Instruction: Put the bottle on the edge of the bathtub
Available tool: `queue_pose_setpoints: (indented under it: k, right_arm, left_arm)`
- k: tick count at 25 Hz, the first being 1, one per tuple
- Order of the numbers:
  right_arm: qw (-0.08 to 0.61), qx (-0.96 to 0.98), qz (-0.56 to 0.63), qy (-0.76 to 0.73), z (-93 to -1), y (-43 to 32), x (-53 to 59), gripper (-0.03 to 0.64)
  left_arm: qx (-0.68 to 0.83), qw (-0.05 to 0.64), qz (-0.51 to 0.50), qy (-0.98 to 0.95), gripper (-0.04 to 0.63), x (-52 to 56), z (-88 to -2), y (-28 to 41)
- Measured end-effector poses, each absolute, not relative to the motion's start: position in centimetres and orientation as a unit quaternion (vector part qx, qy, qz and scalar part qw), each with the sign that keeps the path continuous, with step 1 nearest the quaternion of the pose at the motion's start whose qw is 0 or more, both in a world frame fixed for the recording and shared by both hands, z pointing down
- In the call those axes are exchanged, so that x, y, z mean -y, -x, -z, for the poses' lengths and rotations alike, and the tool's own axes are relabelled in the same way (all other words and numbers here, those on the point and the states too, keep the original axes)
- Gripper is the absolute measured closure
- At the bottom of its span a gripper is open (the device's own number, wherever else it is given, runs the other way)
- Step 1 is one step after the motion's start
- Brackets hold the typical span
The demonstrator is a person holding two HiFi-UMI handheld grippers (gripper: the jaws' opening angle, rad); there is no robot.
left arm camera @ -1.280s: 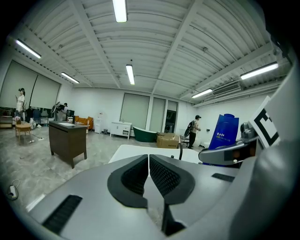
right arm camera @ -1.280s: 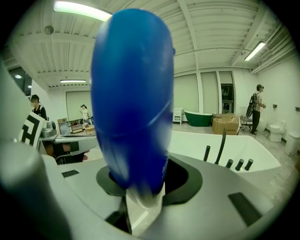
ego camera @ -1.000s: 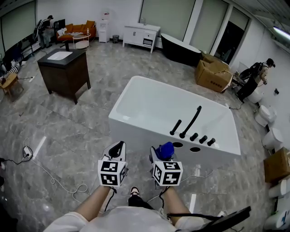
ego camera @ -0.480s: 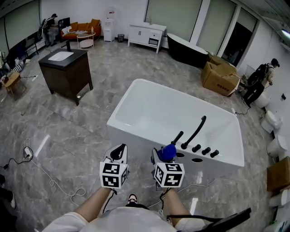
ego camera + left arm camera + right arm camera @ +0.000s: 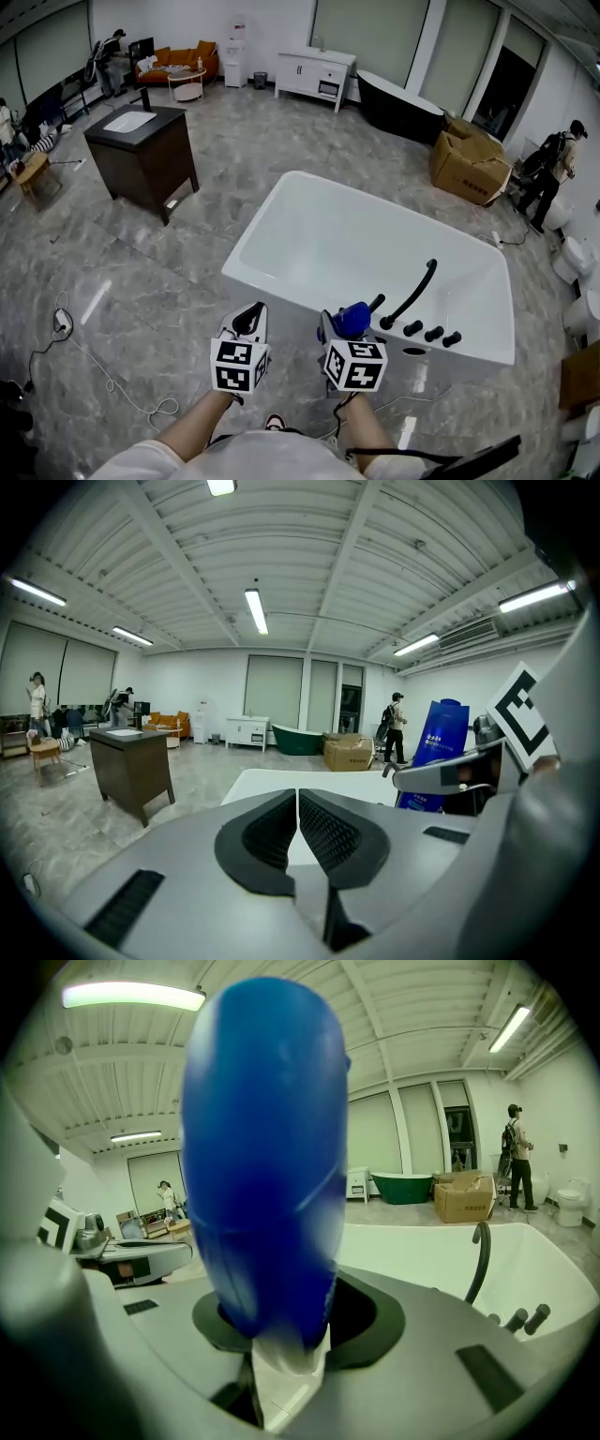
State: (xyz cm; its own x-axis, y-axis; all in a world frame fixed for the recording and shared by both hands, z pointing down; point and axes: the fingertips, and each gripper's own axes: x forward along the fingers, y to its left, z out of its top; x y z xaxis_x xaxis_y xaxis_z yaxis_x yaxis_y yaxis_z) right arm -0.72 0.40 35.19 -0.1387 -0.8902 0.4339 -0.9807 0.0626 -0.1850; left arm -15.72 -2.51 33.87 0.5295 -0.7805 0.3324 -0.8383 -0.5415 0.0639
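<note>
Two grippers hover just short of the bathtub (image 5: 272, 279): your right gripper (image 5: 334, 326) is clamped on the lower end of the blue bottle (image 5: 352, 317), which stands up out of the jaws, and your left gripper (image 5: 249, 319) has its jaws together on nothing. Gripped so low, the bottle may tip. The near rim looks narrow and the black faucet (image 5: 412, 292) crowds the wider ledge, so a careless release could drop it into the tub or onto the floor.

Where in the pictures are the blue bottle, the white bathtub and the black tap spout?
blue bottle (image 5: 267, 1147): right gripper view, middle of its body.
white bathtub (image 5: 347, 239): head view, bare inner floor.
black tap spout (image 5: 412, 292): head view, middle of the curved pipe.
</note>
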Motion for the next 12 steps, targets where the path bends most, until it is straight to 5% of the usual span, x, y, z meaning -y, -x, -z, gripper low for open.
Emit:
queue_pose_setpoints:
  k: [12]
  right_arm:
    - [0.109, 0.705, -0.224, -0.664, -35.4, -3.9, 1.5, 0.451]
  left_arm:
    - [0.469, 0.117, -0.132, -0.865, 0.571, 6.2, -34.6, 12.9]
